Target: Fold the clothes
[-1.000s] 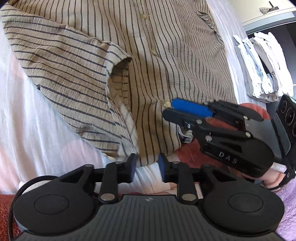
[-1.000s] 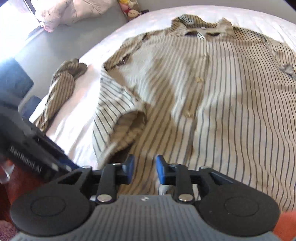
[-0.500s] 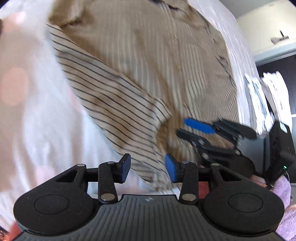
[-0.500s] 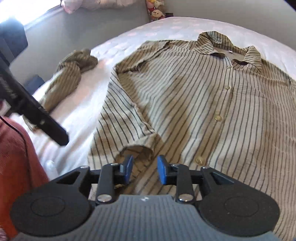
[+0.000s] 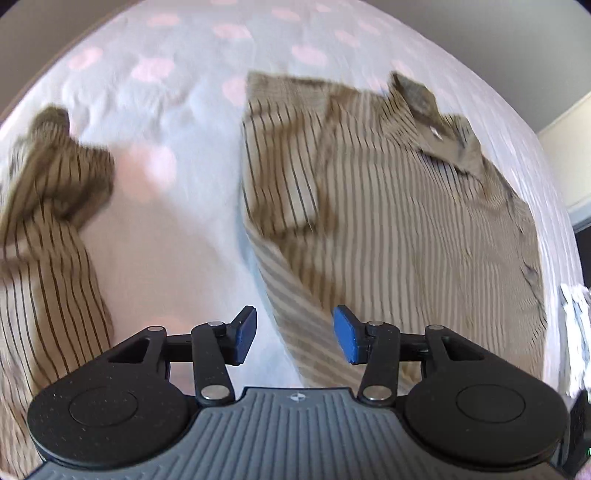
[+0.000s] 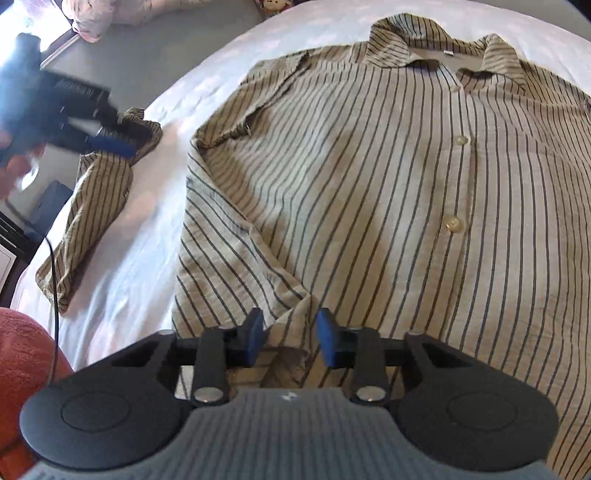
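Two striped garments lie on one white bed sheet (image 6: 122, 280): one button-up striped shirt (image 6: 369, 177) spread across the centre and right of the frame, and one crumpled striped garment (image 6: 96, 195) at the left. Three buttons show on the shirt's placket. Two grippers are in view: the right gripper (image 6: 290, 338) at bottom centre, the left gripper (image 6: 110, 142) at upper left. One stuffed toy (image 6: 273, 4) sits at the top edge.

A white bedsheet (image 5: 177, 229) with faint pink spots filled most of both frames. Grey floor (image 6: 155, 55) ran along the upper left of the right wrist frame, where bright light glared in the corner. A pale wall (image 5: 569, 158) showed at the right edge of the left wrist frame.
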`<action>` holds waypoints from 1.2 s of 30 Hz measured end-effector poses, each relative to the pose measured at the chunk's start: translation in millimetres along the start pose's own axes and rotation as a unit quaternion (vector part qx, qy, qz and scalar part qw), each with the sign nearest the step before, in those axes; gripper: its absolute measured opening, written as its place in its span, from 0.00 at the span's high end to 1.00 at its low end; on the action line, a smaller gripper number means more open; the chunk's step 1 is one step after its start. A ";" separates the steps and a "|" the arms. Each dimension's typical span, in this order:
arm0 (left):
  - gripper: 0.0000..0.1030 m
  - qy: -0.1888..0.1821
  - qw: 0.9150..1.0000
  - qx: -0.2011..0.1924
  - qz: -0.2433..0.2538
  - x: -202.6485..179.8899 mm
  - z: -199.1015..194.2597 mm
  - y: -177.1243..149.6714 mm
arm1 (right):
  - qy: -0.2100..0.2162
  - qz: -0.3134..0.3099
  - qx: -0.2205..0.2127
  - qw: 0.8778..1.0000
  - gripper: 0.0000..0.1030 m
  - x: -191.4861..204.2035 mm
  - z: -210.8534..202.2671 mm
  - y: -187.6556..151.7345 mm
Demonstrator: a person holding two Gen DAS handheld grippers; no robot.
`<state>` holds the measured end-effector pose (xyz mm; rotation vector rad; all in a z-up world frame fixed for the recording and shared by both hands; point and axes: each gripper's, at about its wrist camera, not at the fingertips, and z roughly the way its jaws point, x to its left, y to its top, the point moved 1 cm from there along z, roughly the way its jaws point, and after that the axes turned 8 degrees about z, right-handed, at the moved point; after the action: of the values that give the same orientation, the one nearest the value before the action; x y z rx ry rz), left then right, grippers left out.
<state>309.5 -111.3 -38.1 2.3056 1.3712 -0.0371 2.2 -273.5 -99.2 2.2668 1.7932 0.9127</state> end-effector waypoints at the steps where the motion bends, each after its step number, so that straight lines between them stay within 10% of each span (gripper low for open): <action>1: 0.57 0.004 1.000 -0.009 0.003 5.5 6.2 11.5 | 0.002 0.000 0.003 1.000 0.85 -1.6 0.3 -1.1; 13: 0.57 0.026 0.997 -0.067 0.013 55.5 92.5 130.5 | 0.030 0.003 0.053 0.998 0.97 -3.0 -24.8 -17.4; 22: 0.59 0.015 0.997 -0.077 0.022 60.9 125.1 162.0 | 0.011 0.002 0.085 0.996 0.97 0.3 -14.1 -22.2; 27: 0.92 0.016 0.995 -0.083 0.048 52.7 129.5 170.9 | -0.036 -0.048 0.099 0.993 0.97 16.9 -10.7 -21.6; 36: 1.00 0.031 0.987 -0.104 0.121 -11.9 114.2 188.4 | 0.038 -0.024 0.080 0.996 0.98 17.6 -33.6 -32.2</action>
<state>484.9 -241.6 -68.3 2.2934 1.0578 0.2434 -40.2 -257.1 -79.2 2.2976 2.0115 0.8881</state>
